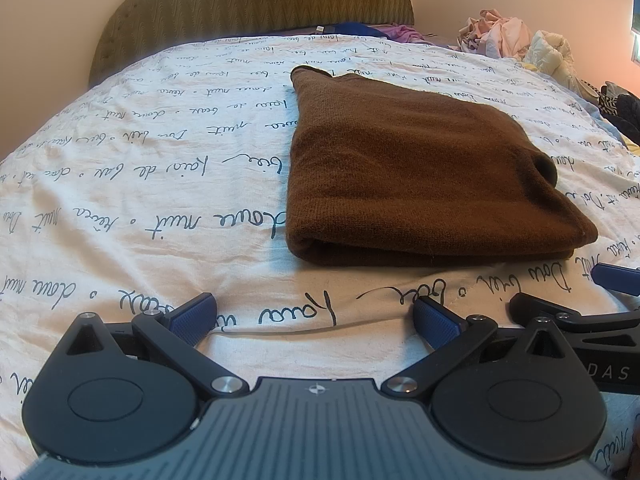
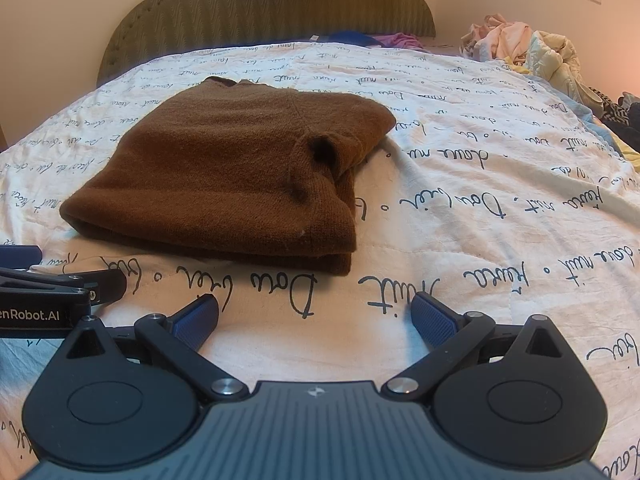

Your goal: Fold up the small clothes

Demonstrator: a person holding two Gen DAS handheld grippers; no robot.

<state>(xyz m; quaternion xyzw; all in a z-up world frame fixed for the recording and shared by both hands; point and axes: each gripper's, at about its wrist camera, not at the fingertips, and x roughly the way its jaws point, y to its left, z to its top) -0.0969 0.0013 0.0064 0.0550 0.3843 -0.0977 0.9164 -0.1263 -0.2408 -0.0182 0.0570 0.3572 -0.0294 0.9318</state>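
A brown knit garment (image 1: 408, 172) lies folded in a neat rectangle on the bed, and it also shows in the right wrist view (image 2: 236, 176). My left gripper (image 1: 314, 314) is open and empty, low over the sheet just in front of the garment's near edge. My right gripper (image 2: 316, 316) is open and empty, just in front of the garment's near right corner. Each gripper shows at the edge of the other's view: the right one (image 1: 576, 300) and the left one (image 2: 48, 280).
The bed has a white sheet with black handwriting print (image 1: 160, 160). A green padded headboard (image 1: 256, 4) stands at the far end. A heap of loose pale clothes (image 2: 520, 48) lies at the far right, with dark items (image 1: 620, 112) at the right edge.
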